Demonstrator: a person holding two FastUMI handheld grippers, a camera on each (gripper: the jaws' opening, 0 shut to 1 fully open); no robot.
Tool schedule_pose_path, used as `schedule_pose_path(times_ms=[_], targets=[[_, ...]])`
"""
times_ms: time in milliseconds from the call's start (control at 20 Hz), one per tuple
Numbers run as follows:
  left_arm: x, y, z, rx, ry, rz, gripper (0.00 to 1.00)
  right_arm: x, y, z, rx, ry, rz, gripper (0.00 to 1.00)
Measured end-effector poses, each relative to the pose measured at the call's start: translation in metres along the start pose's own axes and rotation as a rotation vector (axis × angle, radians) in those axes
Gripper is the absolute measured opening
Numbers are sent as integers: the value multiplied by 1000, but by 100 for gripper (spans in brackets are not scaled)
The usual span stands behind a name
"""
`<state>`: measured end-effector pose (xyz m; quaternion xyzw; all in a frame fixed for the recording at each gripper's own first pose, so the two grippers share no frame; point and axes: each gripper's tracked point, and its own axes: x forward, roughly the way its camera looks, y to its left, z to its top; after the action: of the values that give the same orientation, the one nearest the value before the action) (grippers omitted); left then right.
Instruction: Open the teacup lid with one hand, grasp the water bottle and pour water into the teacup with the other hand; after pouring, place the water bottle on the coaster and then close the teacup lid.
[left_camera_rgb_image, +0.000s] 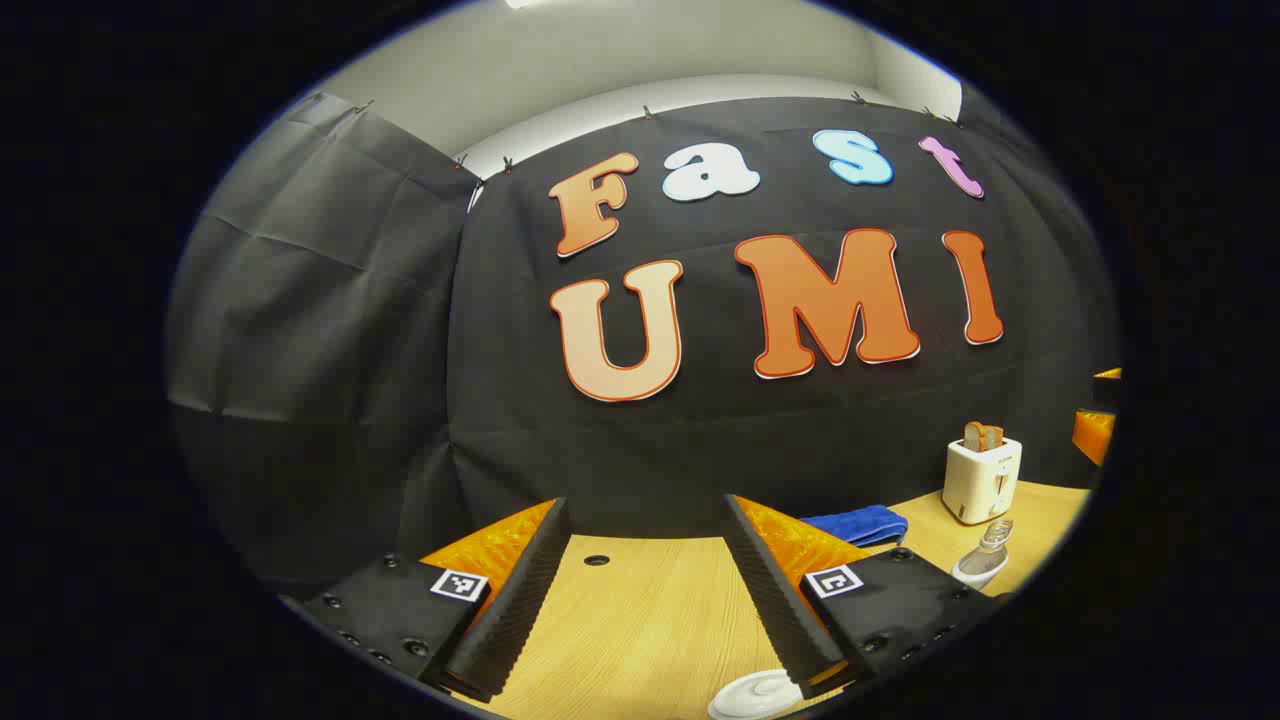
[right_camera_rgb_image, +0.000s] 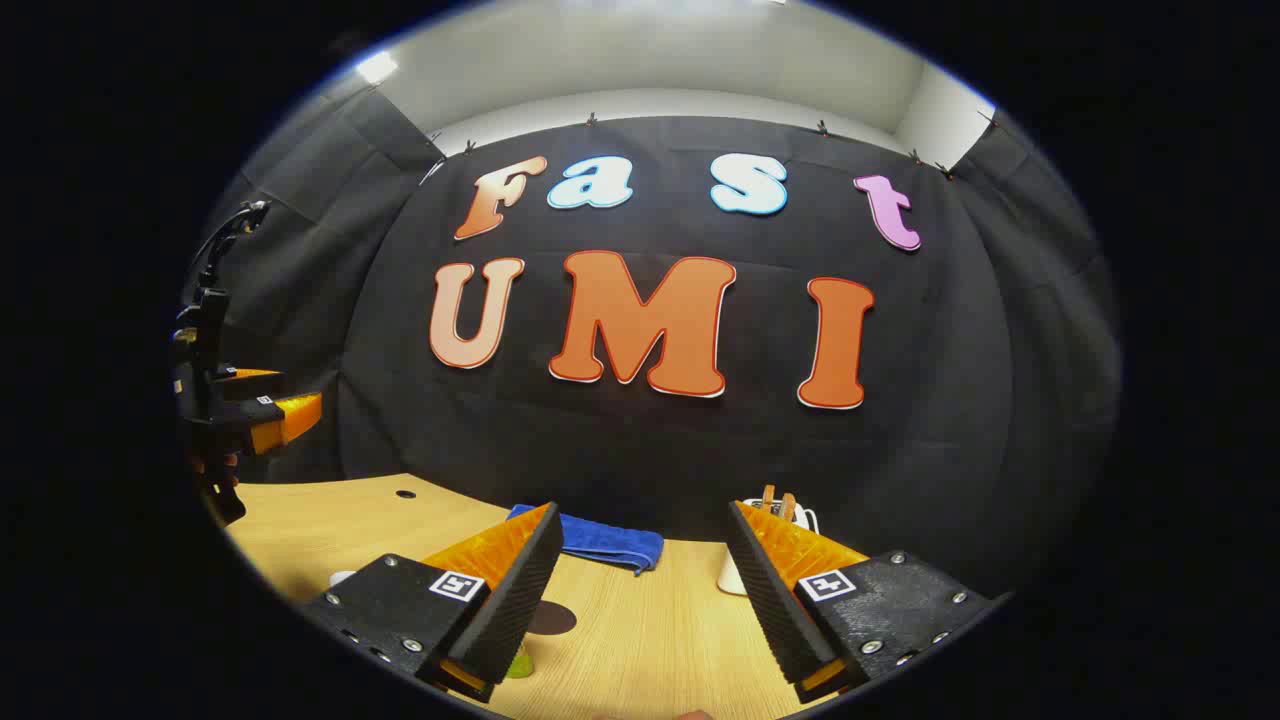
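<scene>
Teacup's round white lid sits on the light wooden desk just below my left gripper, whose fingers gape wide around nothing. My right gripper is equally wide and empty above the desk, with a folded blue cloth beyond.

Left claw: ridged fingers, orange backing, black screwed mounts, square tags. Right claw alike.

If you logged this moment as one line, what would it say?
left gripper: open, above table | right gripper: open, holding nothing | teacup lid: on | bottle: untouched
</scene>
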<state>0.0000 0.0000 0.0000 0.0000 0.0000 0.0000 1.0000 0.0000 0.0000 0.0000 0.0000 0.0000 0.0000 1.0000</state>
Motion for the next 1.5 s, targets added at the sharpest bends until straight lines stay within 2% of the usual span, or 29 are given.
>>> schedule_pose_path(times_ms=[300, 350, 450, 500, 700, 750, 800, 900, 950, 1100, 1200, 1250, 1300, 1350, 1500], targets=[[-2, 2, 2, -22, -1, 4, 95, -1, 2, 9, 8, -16, 12, 98], [-3, 3, 6, -40, -9, 8, 99, 0, 3, 9, 8, -15, 13, 98], [-4, 8, 11, -54, -20, 16, 95, 2, 1, 10, 6, -17, 12, 98], [-4, 10, 14, -56, -27, 21, 99, 2, 1, 12, 6, -18, 13, 98], [0, 9, 20, -43, -30, 16, 99, 3, 4, 17, 9, -20, 21, 99], [0, 6, 18, -42, -24, 3, 95, 2, 5, 17, 9, -21, 25, 99], [1, 0, 15, -48, -12, -20, 99, 3, 7, 16, 7, -19, 27, 98], [2, -9, 1, -49, 26, -66, 99, 3, 6, 9, -5, -6, 27, 98], [3, -10, -4, -44, 39, -71, 95, 2, 6, 7, -8, -1, 25, 98], [0, -15, -16, -58, 59, -93, 95, -1, 9, 0, 8, 8, 36, 98], [-4, -23, -27, -77, 77, -128, 100, -2, 12, -8, 14, 28, 48, 98], [-7, -28, -32, -90, 83, -155, 95, -2, 13, -13, 14, 37, 53, 98], [-8, -32, -36, -105, 90, -178, 100, -3, 14, -17, 11, 45, 59, 98], [-10, -34, -40, -115, 94, -192, 95, -4, 16, -21, 7, 52, 67, 98], [-13, -41, -55, -110, 106, -212, 95, -5, 27, -37, 16, 74, 101, 98]])
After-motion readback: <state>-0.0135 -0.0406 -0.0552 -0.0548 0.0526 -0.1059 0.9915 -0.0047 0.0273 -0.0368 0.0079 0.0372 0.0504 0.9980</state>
